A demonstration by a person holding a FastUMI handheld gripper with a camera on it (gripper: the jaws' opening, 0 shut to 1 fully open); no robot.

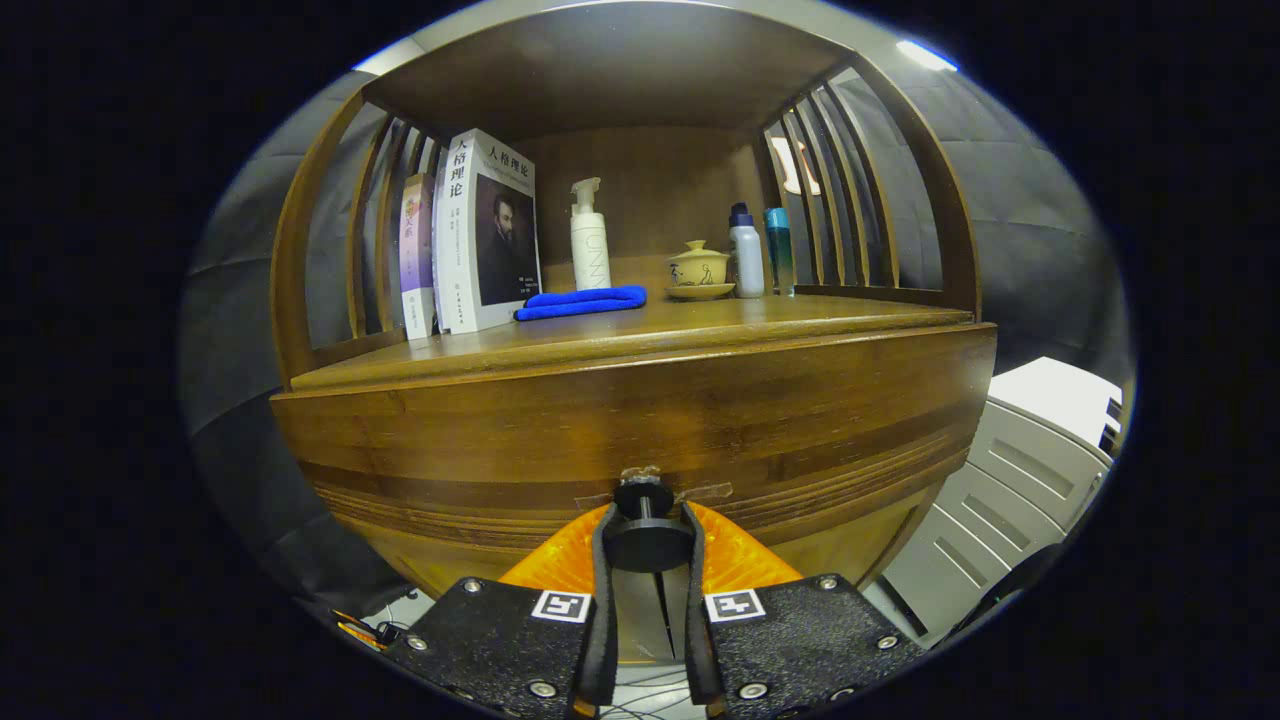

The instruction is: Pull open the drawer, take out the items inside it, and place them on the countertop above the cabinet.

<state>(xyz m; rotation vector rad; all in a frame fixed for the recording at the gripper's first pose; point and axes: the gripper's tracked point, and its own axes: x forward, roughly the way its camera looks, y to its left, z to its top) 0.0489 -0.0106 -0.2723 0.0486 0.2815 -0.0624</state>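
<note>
A brown wooden cabinet fills most of the gripper view, with its drawer front (640,440) right before me. A black round knob (647,540) sticks out from the drawer's lower middle. My gripper (647,545) has its orange fingers (565,560) on either side of the knob, pressed against it. The drawer looks closed and its inside is hidden. The wooden countertop (800,315) runs above the drawer.
On the countertop stand two books (470,235), a folded blue cloth (582,301), a white pump bottle (589,240), a lidded tea cup on a saucer (698,270) and two small bottles (760,252). A white cabinet (1030,450) stands to the right.
</note>
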